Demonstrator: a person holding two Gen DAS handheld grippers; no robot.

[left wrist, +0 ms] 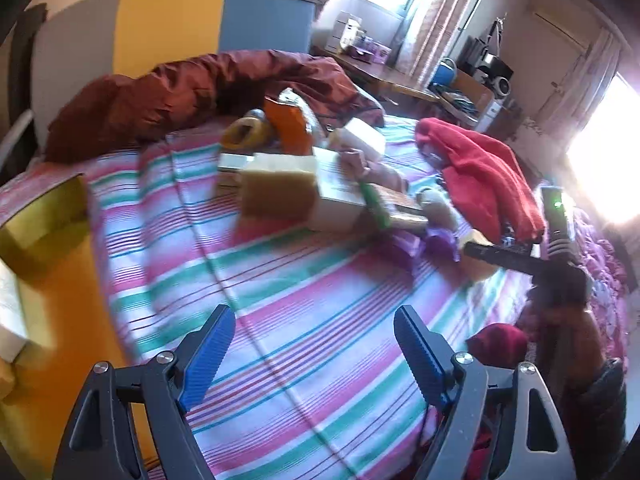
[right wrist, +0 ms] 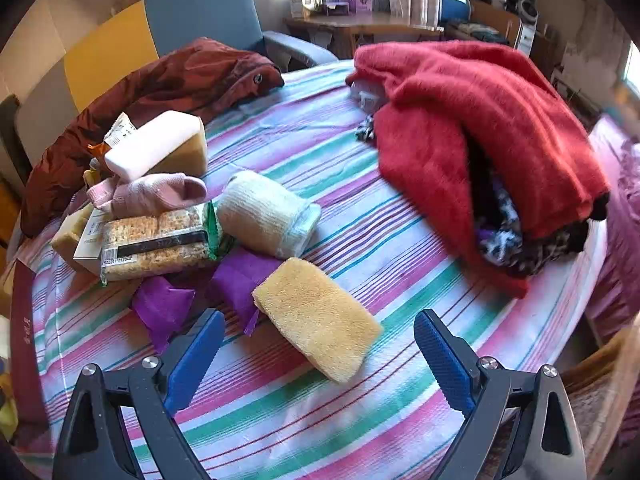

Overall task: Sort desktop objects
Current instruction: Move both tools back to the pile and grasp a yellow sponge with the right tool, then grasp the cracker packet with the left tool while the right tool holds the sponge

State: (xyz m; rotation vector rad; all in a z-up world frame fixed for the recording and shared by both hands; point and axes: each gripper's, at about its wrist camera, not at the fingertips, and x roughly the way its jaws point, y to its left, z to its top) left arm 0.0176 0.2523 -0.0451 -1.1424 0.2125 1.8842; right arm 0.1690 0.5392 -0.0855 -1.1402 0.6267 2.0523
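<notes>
Your left tongs (left wrist: 308, 354) are spread and empty, hovering over bare striped cloth (left wrist: 320, 320) on the counter, with the heap of things well ahead of them. That heap looks dumped, not arranged: in the right view, a brown jacket (right wrist: 168, 88) slumps at the far left edge, and in front of it a white-topped sponge (right wrist: 160, 146) leans on a pink sock (right wrist: 156, 194), which lies across a cracker pack (right wrist: 156, 242). Purple bags (right wrist: 200, 296) spill out beneath the pack. A cream roll (right wrist: 268, 214) lies just right of the pack. The yellow sponge (right wrist: 316, 316) lies flat and apart from the pile, which probably makes it the easiest pick. Your right tongs (right wrist: 316, 354) are spread too, holding nothing, and that sponge sits between and just ahead of the tips, slightly angled. Far right, a red sweater (right wrist: 480, 120) is piled over dark patterned clothes.
</notes>
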